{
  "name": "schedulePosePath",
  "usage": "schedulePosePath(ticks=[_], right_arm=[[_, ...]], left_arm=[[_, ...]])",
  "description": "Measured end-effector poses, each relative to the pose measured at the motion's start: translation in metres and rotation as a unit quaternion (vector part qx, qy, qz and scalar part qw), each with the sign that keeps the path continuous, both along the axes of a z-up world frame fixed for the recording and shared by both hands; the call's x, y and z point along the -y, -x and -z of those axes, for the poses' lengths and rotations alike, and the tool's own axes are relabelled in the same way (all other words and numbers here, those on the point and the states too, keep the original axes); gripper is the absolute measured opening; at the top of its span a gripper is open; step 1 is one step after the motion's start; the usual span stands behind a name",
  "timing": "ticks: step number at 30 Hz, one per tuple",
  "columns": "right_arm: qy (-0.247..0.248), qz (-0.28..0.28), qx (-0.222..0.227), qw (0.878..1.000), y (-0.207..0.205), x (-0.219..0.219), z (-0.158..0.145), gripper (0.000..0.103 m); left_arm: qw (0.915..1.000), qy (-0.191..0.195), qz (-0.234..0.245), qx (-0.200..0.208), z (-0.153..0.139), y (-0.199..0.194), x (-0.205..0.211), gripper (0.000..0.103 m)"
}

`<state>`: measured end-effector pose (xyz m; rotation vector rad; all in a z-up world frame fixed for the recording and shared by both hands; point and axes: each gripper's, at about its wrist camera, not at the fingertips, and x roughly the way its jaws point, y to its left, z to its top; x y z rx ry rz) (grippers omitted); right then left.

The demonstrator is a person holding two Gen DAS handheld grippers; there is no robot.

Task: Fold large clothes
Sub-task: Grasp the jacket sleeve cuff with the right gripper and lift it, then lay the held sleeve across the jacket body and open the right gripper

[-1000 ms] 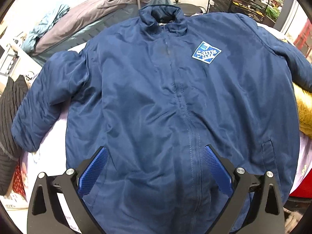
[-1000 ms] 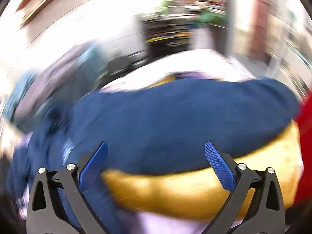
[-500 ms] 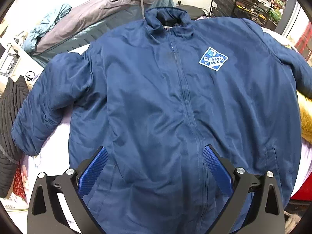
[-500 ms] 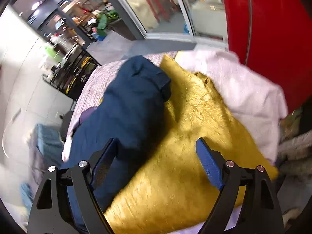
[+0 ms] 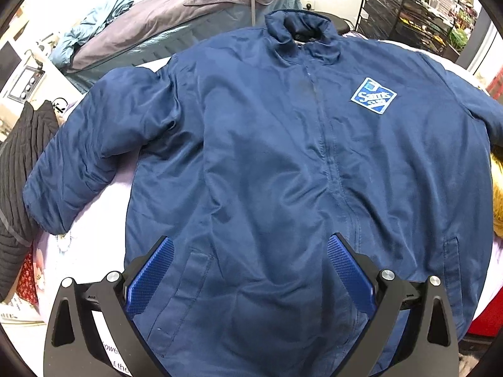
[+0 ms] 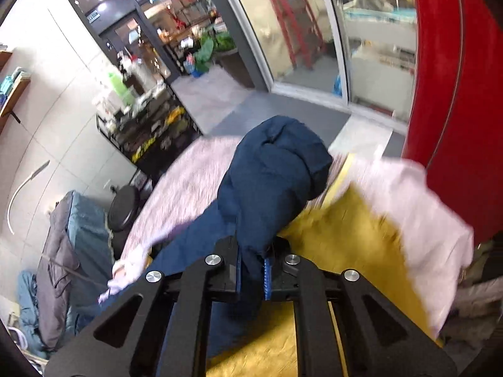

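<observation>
Right wrist view — right gripper (image 6: 251, 271) clamped on the navy jacket (image 6: 270, 185)'s puffy sleeve; left gripper (image 5: 250, 270) spread wide above its smooth hem.

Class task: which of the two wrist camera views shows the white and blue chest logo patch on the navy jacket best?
The left wrist view. There the white and blue diamond-shaped logo patch lies in plain sight on the chest of the spread, zipped navy blue padded jacket. The right wrist view shows only a bunched sleeve of that jacket, pinched in the right gripper; no patch.
</observation>
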<state>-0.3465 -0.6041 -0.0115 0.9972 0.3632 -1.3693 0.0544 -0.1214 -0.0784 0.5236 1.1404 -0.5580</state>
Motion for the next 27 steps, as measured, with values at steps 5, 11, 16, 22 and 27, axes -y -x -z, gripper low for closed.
schedulePosePath(ticks=[5, 11, 16, 22, 27], right_arm=[[0.016, -0.002, -0.003, 1.0, -0.003, 0.004, -0.029, 0.009], [0.062, -0.098, -0.031, 0.993, -0.076, -0.029, -0.065, 0.009], [0.1, -0.239, -0.058, 0.964, -0.192, -0.079, -0.091, 0.009], [0.145, -0.426, -0.067, 0.89, -0.354, -0.178, -0.105, 0.009], [0.152, -0.54, -0.058, 0.826, -0.469, -0.272, -0.096, 0.009]], left_arm=[[0.9998, 0.018, 0.005, 0.002, -0.003, -0.014, -0.001, 0.096], [0.999, 0.037, 0.024, 0.007, -0.01, -0.027, 0.002, 0.096], [0.9988, 0.041, 0.026, 0.012, -0.011, -0.035, -0.008, 0.096], [0.9992, 0.039, -0.002, 0.013, -0.011, -0.047, -0.05, 0.096], [0.9984, 0.03, -0.046, 0.013, -0.008, -0.064, -0.099, 0.096]])
